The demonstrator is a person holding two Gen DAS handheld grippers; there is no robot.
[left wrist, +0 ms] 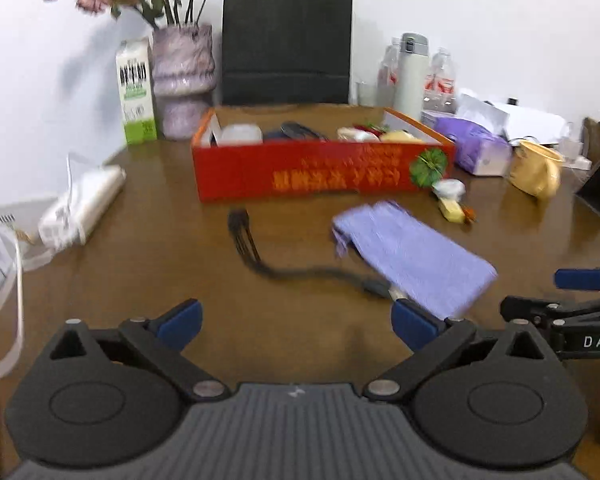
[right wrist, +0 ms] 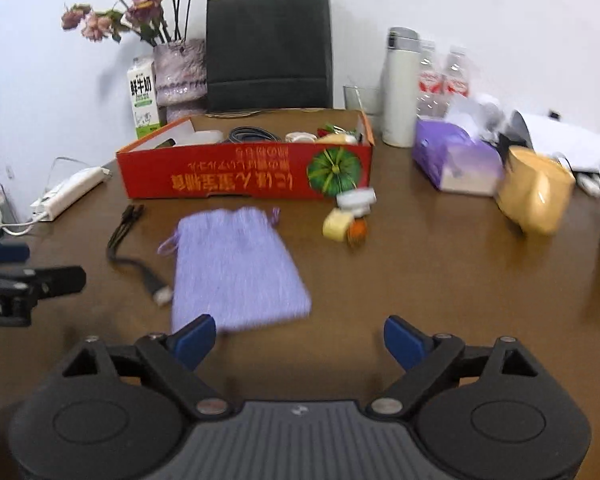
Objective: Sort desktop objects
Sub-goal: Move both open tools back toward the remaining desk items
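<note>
Right wrist view only: full drawstring top of the purple pouch point(right wrist: 236, 268) and kanji on the milk carton point(right wrist: 143, 98). Left wrist view only: the power strip point(left wrist: 85, 208) close up, off to the left.

Left gripper point(left wrist: 296, 326) is low over the table point(left wrist: 160, 240), level, fingers spread wide, holding nothing. The black cable point(left wrist: 300, 270) lies just ahead of it, the pouch ahead-right. Right gripper point(right wrist: 298, 340) is likewise wide open and empty, pouch just ahead-left near its left fingertip. Red box point(right wrist: 244, 174) sits further ahead of both, small items point(right wrist: 350, 220) at its right corner.
</note>
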